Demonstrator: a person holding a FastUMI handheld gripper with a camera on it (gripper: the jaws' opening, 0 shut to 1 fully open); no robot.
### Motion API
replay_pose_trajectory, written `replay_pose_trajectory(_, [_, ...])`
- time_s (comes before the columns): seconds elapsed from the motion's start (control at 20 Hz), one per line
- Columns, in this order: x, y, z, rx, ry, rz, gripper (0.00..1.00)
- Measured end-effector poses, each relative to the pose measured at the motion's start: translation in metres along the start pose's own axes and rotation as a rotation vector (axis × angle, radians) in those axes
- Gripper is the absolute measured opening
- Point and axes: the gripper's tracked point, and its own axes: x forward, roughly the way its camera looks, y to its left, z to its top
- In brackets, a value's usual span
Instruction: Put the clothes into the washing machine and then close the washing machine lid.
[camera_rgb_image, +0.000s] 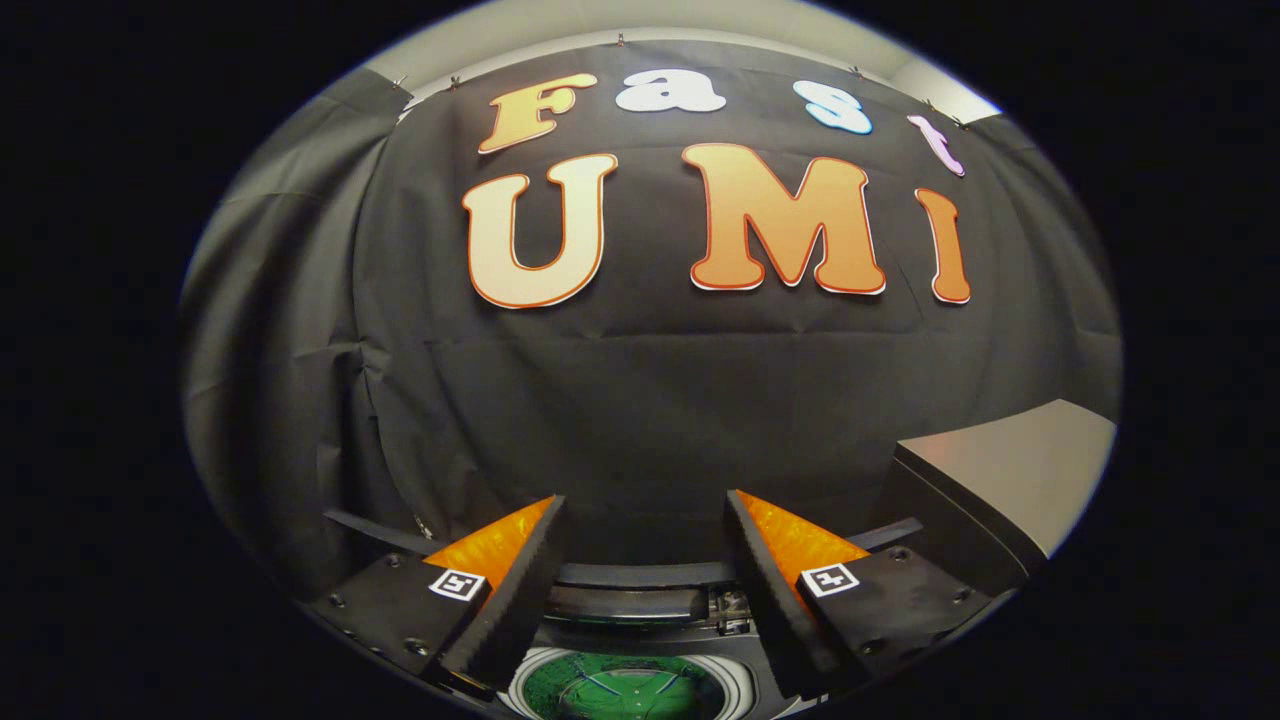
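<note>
Gripper (640, 545) held above the washing machine (640, 640), looking forward toward the black cloth wall (640, 400); jaws standing wide apart with nothing between them, no cloth touching either inner face. Below and between the fingers (515, 590) lies the machine's round drum opening (625, 690), ringed by a pale rim, with something green showing inside it; whether that green is the clothes already dropped in or a patterned drum floor cannot be told. Just beyond the opening, across the gap between the jaws, runs a dark curved band with a glossy panel, judged to be the raised lid (630, 600) or the rear control strip of the machine; its long axis lies crosswise to the fingers. A grey box-like surface (1010, 470) stands well off to the right of the right finger. The relation that governs the next move, as a judgement: the lid lies ahead of and slightly below the jaws, so closing it calls for reaching forward over the opening and drawing the lid down toward the camera.
</note>
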Motion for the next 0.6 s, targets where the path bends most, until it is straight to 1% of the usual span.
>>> replay_pose_trajectory(0.3, [-0.040,0.005,-0.029,-0.002,-0.004,0.037,0.99])
replay_pose_trajectory(0.4, [-0.050,0.006,-0.044,0.003,0.034,0.057,0.99])
replay_pose_trajectory(0.5, [-0.058,-0.004,-0.069,-0.003,0.109,0.032,0.98])
replay_pose_trajectory(0.6, [-0.062,-0.005,-0.086,0.026,0.147,0.033,0.99])
